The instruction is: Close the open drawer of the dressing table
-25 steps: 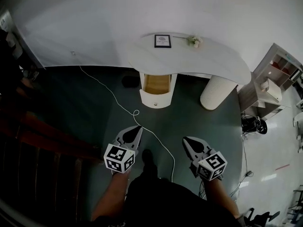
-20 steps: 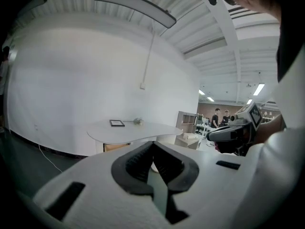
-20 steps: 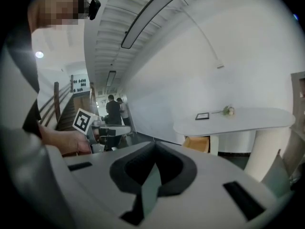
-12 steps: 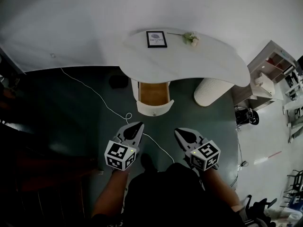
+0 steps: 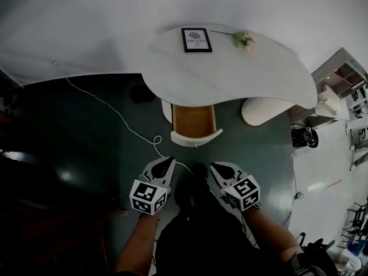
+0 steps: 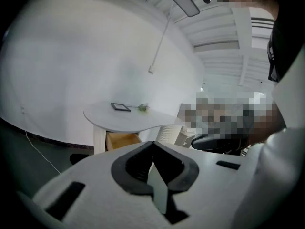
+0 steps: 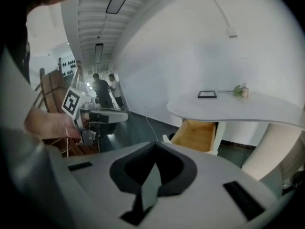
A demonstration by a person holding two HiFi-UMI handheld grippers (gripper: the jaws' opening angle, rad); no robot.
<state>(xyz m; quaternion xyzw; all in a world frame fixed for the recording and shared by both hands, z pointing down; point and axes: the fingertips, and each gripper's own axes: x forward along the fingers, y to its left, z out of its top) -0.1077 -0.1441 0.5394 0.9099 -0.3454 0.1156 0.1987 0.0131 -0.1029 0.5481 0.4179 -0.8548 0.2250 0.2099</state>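
Note:
The white dressing table (image 5: 230, 73) stands against the wall, and its drawer (image 5: 194, 122) is pulled out with the wooden inside showing. My left gripper (image 5: 168, 161) and right gripper (image 5: 214, 167) hover side by side over the dark floor, a short way in front of the drawer's white front (image 5: 196, 138). Both are shut and hold nothing. The left gripper view has its tips (image 6: 153, 143) meeting below the table (image 6: 128, 120) and drawer (image 6: 123, 138). In the right gripper view the tips (image 7: 155, 144) meet too, with the drawer (image 7: 198, 133) ahead.
A framed picture (image 5: 196, 39) and a flower (image 5: 244, 38) lie on the tabletop. A white ribbed column (image 5: 267, 109) stands under its right end. A white cable (image 5: 115, 117) runs across the floor to the left of the drawer. A shelf unit (image 5: 339, 76) is at the far right.
Both grippers have come forward toward the table with the person, and the drawer front now lies much nearer to their tips. Both stayed shut.

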